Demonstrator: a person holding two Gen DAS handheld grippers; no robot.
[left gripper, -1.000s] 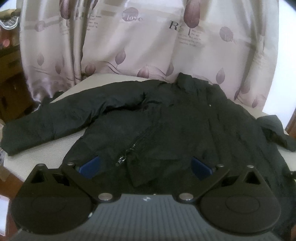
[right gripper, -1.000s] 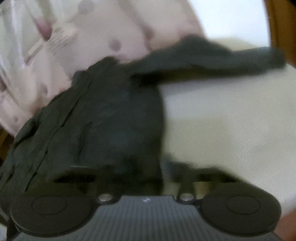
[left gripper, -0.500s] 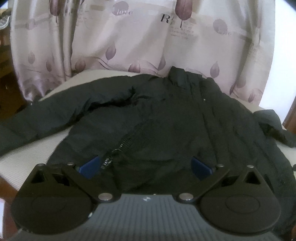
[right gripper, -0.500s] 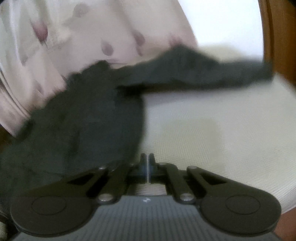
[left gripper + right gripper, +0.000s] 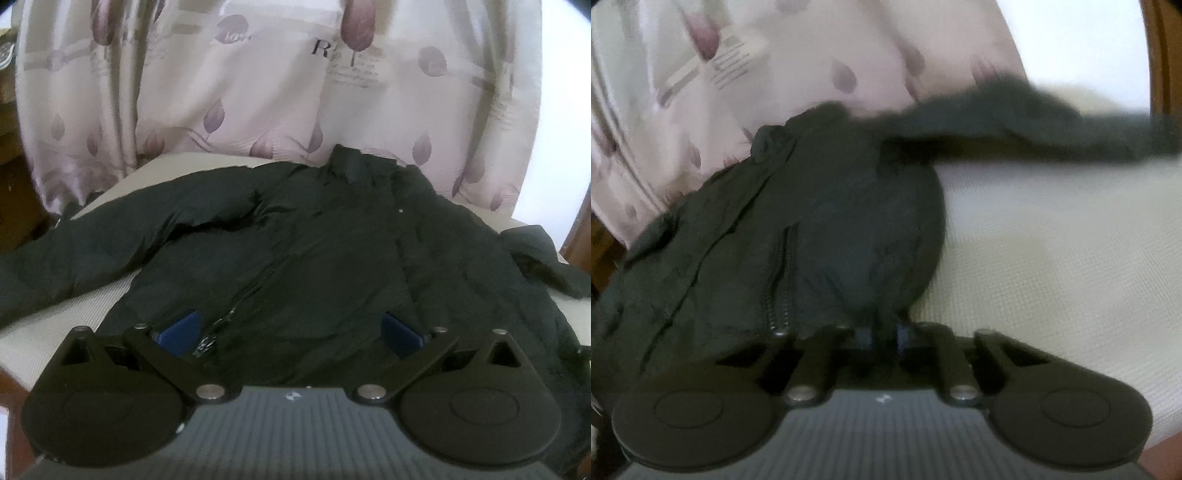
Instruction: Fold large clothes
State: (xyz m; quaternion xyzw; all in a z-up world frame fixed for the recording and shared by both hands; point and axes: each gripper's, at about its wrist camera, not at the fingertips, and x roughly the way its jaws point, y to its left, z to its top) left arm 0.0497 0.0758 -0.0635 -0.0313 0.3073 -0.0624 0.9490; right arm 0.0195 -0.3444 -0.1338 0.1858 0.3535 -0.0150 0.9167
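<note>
A black zip-up jacket (image 5: 332,266) lies front up on a cream table (image 5: 44,332), collar toward the curtain and both sleeves spread out. My left gripper (image 5: 290,330) hovers over the hem by the zipper pull (image 5: 207,345). It is open, its blue pads (image 5: 181,328) wide apart with nothing pinched. In the right wrist view the jacket (image 5: 820,229) fills the left half, one sleeve (image 5: 1052,125) stretching right. My right gripper (image 5: 883,336) is shut on the jacket's lower right edge, dark fabric bunched between its pads.
A pink curtain (image 5: 277,92) with leaf prints hangs right behind the table. Dark wooden furniture (image 5: 14,206) stands at the far left. Bare cream tabletop (image 5: 1052,251) extends right of the jacket, with a wooden frame (image 5: 1161,55) at the far right.
The right gripper, shut over bare table beside the jacket half a second ago, has moved left and now has the jacket's edge between its pads. The left gripper stays open over the hem.
</note>
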